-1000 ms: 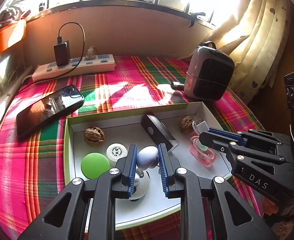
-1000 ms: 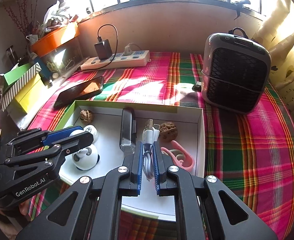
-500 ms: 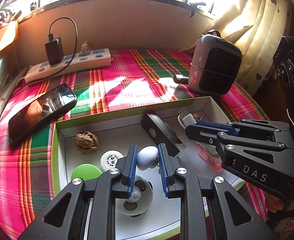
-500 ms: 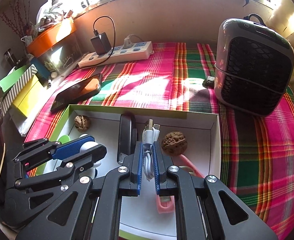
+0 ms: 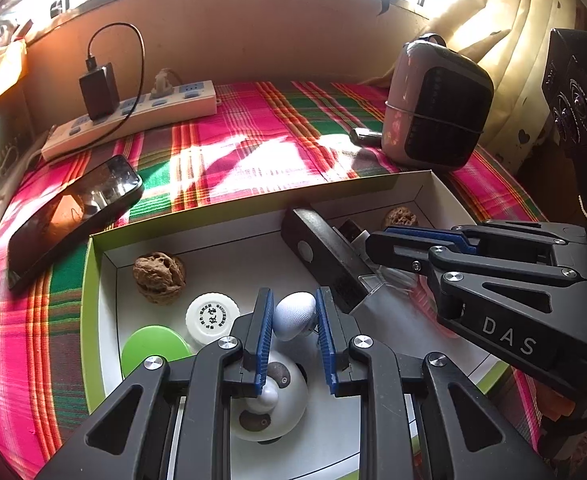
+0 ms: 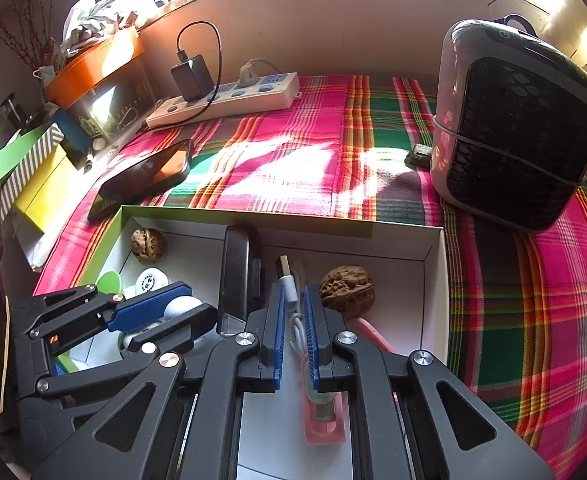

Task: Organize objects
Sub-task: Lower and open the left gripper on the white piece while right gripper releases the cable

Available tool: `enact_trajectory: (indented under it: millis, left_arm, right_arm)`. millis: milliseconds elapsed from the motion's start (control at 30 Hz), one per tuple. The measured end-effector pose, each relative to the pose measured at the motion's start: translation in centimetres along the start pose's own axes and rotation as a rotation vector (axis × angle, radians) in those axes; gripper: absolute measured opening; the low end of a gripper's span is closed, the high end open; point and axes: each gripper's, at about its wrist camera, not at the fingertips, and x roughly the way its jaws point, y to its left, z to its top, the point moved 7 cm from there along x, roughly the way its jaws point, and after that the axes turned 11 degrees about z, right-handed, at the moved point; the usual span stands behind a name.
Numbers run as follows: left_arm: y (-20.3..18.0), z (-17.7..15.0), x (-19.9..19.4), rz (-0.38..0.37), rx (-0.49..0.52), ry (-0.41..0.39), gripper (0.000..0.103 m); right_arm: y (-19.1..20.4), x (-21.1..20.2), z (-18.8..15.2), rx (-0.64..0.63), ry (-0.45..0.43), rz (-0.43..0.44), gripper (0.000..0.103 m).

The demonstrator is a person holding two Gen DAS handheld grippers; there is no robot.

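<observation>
A shallow white box with a green rim [image 5: 93,264] [image 6: 433,248] lies on the plaid cloth. My left gripper [image 5: 292,316] is shut on a pale egg-shaped toy [image 5: 293,314] above a panda ball [image 5: 269,404] in the box. My right gripper [image 6: 293,312] is shut on a white USB cable [image 6: 289,292] over a pink clip [image 6: 321,412]. The box also holds two walnuts [image 5: 158,276] [image 6: 346,290], a white cap [image 5: 212,317], a green lid [image 5: 153,350] and a black bar-shaped device [image 5: 325,256] [image 6: 235,268].
A black phone [image 5: 73,212] [image 6: 145,176] lies left of the box. A white power strip with a charger [image 5: 133,116] [image 6: 229,96] runs along the back wall. A small grey heater [image 5: 437,104] [image 6: 513,120] stands at the right. Coloured boxes [image 6: 33,172] stand off the left edge.
Both grippers have moved forward and lower over the box, each still holding its object. The box contents look closer.
</observation>
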Motion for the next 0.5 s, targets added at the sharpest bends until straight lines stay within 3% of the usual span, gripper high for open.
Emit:
enact_trajectory:
  millis: [500]
  left_arm:
    - [-0.02,0.02,0.07,0.013,0.011,0.001,0.02]
  right_arm:
    - [0.1,-0.16,-0.1,0.004,-0.013,-0.008,0.01]
